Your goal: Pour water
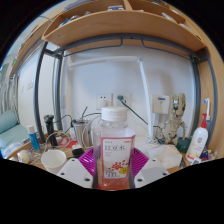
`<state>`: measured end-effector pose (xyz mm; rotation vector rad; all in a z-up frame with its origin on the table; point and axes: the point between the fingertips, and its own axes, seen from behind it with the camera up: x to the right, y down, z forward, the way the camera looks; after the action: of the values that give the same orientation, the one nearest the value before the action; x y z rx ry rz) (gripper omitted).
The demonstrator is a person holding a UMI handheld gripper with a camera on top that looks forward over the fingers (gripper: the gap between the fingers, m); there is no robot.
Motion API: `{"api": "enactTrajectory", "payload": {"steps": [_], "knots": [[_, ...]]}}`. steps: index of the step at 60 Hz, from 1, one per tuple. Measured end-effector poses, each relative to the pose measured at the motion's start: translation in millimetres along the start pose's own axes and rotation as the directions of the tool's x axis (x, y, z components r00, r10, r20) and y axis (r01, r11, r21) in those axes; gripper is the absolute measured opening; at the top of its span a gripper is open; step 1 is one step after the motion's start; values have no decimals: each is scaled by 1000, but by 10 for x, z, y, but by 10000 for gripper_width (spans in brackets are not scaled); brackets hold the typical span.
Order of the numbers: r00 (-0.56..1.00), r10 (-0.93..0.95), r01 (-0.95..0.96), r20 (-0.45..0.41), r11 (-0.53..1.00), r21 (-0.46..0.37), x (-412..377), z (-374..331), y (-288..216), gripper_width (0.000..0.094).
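A clear plastic bottle (114, 148) with a white cap, a pink label with red characters and reddish liquid stands upright between my fingers. My gripper (113, 168) is shut on the bottle, with the magenta pads (90, 162) pressing against both its sides. The bottle's bottom is hidden below the fingers. A white cup (53, 160) sits on the table to the left of the bottle.
A dark flask (50, 127) and jars stand at the back left. A white kettle (161, 105), a white bottle with a red cap (200, 140) and other items crowd the right. A wooden shelf (120, 25) on a metal frame spans overhead. Wall sockets (112, 99) lie behind.
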<state>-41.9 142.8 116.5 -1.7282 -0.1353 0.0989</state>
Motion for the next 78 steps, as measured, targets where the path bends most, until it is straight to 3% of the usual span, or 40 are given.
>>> {"api": "enactTrajectory", "payload": {"steps": [22, 33, 40, 49, 63, 71, 78], "knots": [[998, -3, 5, -67, 999, 36, -32, 29, 149, 469], [997, -15, 18, -80, 999, 41, -28, 7, 152, 618], [994, 17, -19, -110, 1000, -9, 73, -111, 269, 865], [985, 111, -115, -134, 993, -24, 139, -560, 357, 866], [978, 204, -204, -46, 979, -11, 8, -1508, 259, 861], [989, 144, -143, -37, 990, 16, -22, -2007, 179, 864], [994, 69, -66, -84, 997, 34, 86, -2331, 134, 863]]}}
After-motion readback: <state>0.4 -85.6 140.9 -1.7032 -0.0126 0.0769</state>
